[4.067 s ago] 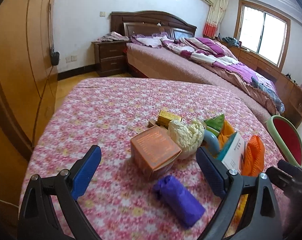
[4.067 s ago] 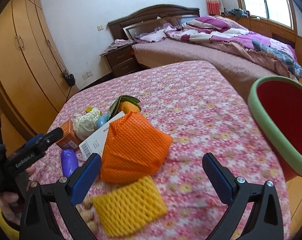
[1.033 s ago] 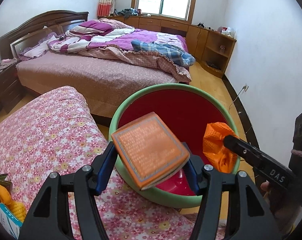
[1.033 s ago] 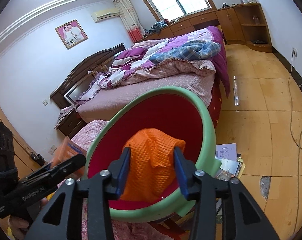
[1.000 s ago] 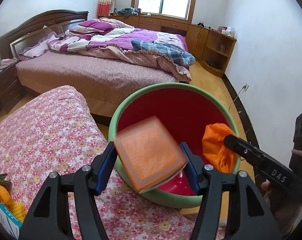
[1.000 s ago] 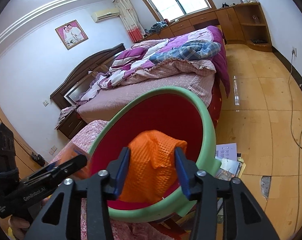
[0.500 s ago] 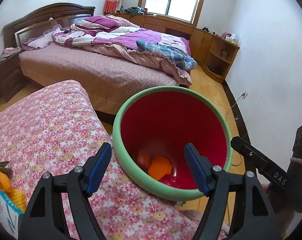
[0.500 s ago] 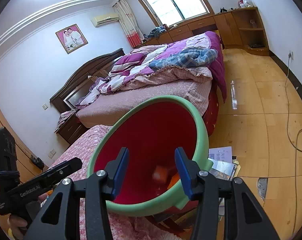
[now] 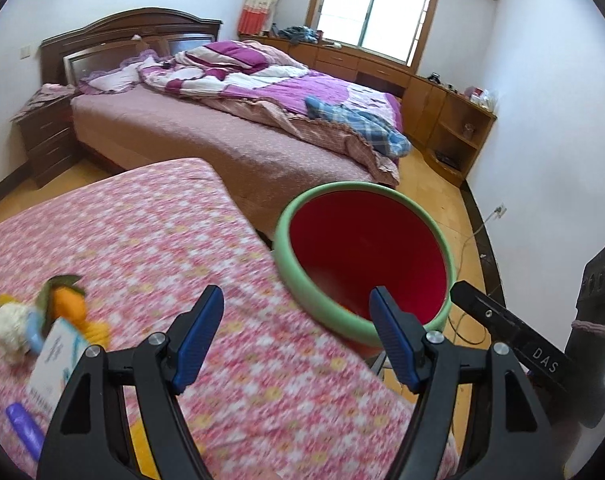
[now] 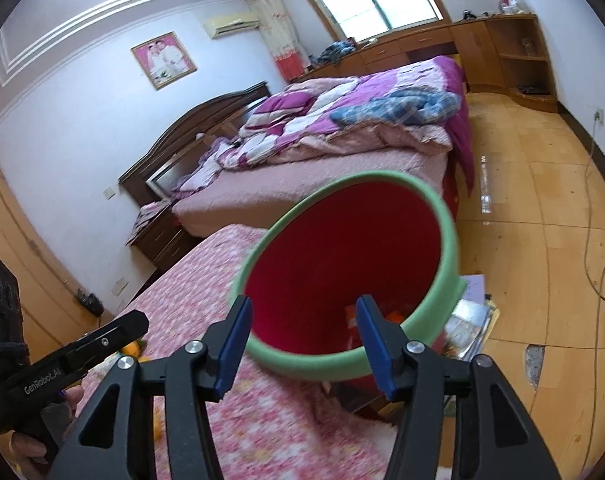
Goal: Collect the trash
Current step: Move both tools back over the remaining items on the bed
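Note:
A red bin with a green rim [image 9: 302,296] stands on the floor beside the flowered table [image 9: 142,240]; it also shows in the right wrist view [image 10: 448,236]. Dropped orange trash [image 10: 392,316] lies at its bottom. My left gripper [image 9: 296,326] is open and empty over the table's right edge, next to the bin. My right gripper [image 10: 302,330] is open and empty just above the bin's near rim. A trash pile lies at the table's left: a white box [image 9: 56,364], an orange piece [image 9: 68,300], a white wad [image 9: 8,316] and a purple bag [image 9: 22,428].
A large bed with a purple quilt [image 9: 262,80] stands behind the table. Wooden cabinets [image 9: 446,120] line the far wall. Papers [image 10: 468,320] lie on the wooden floor by the bin, and a cable [image 10: 594,240] runs across it.
Both grippers opened and dropped the orange box and orange mesh into the bin. Since then both have drawn back, the left swinging left toward the table's trash pile.

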A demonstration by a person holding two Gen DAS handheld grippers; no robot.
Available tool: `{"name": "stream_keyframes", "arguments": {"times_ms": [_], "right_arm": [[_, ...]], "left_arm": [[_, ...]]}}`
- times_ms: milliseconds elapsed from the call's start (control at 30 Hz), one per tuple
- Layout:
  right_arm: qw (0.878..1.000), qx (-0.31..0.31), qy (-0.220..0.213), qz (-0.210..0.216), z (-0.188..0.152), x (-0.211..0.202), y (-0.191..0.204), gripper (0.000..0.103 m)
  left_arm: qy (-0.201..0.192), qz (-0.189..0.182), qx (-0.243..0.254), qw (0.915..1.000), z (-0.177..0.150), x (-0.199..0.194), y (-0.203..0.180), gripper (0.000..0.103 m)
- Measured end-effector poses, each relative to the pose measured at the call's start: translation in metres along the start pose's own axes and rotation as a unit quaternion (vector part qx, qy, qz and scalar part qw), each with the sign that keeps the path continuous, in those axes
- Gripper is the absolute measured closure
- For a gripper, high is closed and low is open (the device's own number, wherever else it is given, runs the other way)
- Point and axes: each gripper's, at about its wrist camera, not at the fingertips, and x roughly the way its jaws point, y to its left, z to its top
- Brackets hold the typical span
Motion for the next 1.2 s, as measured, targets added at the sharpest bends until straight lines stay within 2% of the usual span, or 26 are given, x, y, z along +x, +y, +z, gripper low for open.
{"name": "stream_keyframes", "arguments": {"times_ms": [367,567,733,900,1067,1200], "right_arm": [[0.997,-0.043,0.046,0.033,-0.030,0.001,0.051,0.041],[0.994,-0.064,0.073,0.045,-0.049,0.005,0.076,0.040],[0.992,-0.074,0.088,0.054,-0.060,0.009,0.088,0.036],[0.989,-0.083,0.108,0.060,-0.072,0.014,0.098,0.036],[0.987,-0.089,0.119,0.063,-0.079,0.018,0.107,0.036],[0.985,-0.096,0.126,0.063,-0.084,0.021,0.112,0.036]], "left_arm": [[-0.007,0.052,-0.044,0.9977,-0.026,-0.051,0.049,0.028],[-0.012,0.097,-0.079,0.9920,-0.045,-0.075,0.084,0.028],[-0.015,0.142,-0.115,0.9830,-0.064,-0.091,0.121,0.028],[-0.004,0.217,-0.141,0.9660,-0.086,-0.095,0.157,0.028],[0.014,0.234,-0.176,0.9560,-0.106,-0.089,0.186,0.028],[0.034,0.225,-0.197,0.9535,-0.118,-0.078,0.199,0.030]]}}
